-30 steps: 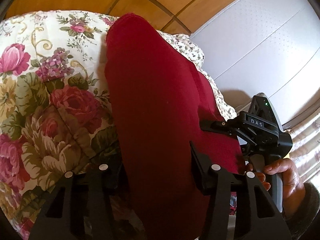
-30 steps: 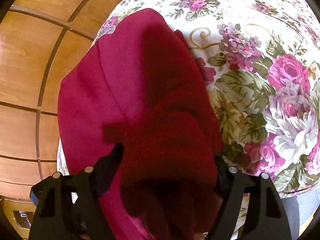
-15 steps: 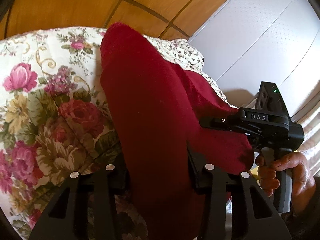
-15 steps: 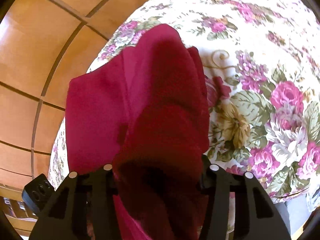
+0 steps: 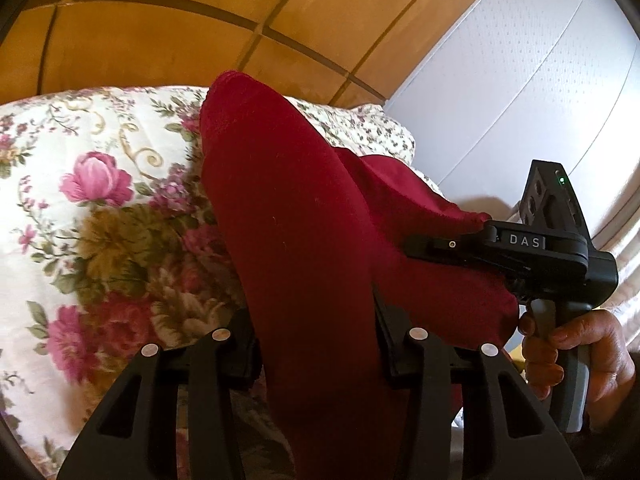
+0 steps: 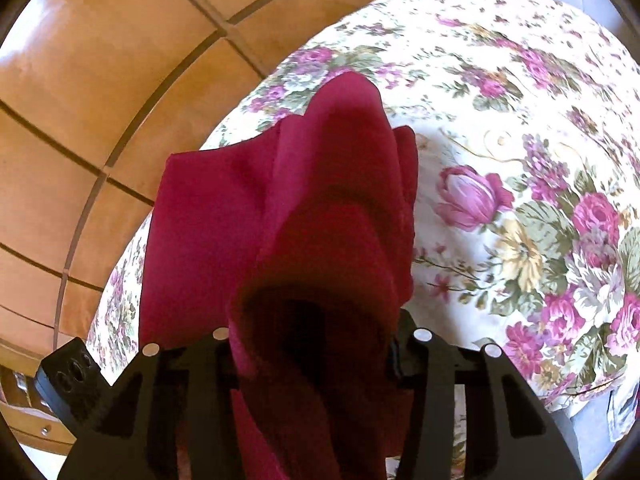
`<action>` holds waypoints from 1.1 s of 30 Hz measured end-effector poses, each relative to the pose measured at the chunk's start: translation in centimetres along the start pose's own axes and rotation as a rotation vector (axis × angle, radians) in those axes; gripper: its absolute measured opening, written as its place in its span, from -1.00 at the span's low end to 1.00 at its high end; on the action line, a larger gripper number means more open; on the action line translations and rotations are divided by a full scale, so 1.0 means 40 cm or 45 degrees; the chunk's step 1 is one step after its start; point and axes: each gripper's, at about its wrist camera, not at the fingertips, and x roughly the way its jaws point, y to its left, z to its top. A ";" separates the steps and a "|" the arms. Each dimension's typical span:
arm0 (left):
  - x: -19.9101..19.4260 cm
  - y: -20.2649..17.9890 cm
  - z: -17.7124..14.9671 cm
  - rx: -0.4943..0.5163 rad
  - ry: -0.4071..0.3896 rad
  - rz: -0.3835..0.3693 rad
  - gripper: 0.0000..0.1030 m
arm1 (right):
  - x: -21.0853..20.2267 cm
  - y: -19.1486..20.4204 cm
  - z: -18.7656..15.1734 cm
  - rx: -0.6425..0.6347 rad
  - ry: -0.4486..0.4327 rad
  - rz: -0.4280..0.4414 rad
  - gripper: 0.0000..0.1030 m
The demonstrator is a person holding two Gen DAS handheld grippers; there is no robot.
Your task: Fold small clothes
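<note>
the left gripper [image 5: 316,344] is clamped on a fold of the dark red knit garment [image 5: 288,216], which fills the middle of its frame and drapes back onto the cream quilt printed with pink roses [image 5: 92,208] at the left. its jaws have just been closing. the right gripper [image 6: 312,344] grasps another bunched part of the same cloth at lower centre, with its jaws also just closing. a bare hand [image 5: 580,356] grips its handle at lower right.

Bright daylight, fisheye-bent edges, foreground perhaps soft.
</note>
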 end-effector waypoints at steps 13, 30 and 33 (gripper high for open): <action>-0.097 0.063 0.022 -0.014 -0.101 0.082 -0.15 | 0.039 0.163 -0.016 -0.206 -0.050 -0.010 -0.13; -0.098 0.221 0.031 -0.052 -0.097 0.309 -0.01 | 0.235 0.242 0.008 -0.225 0.022 0.052 0.20; -0.114 0.227 0.008 -0.063 -0.140 0.358 0.36 | 0.237 0.230 0.011 -0.216 0.038 0.051 0.37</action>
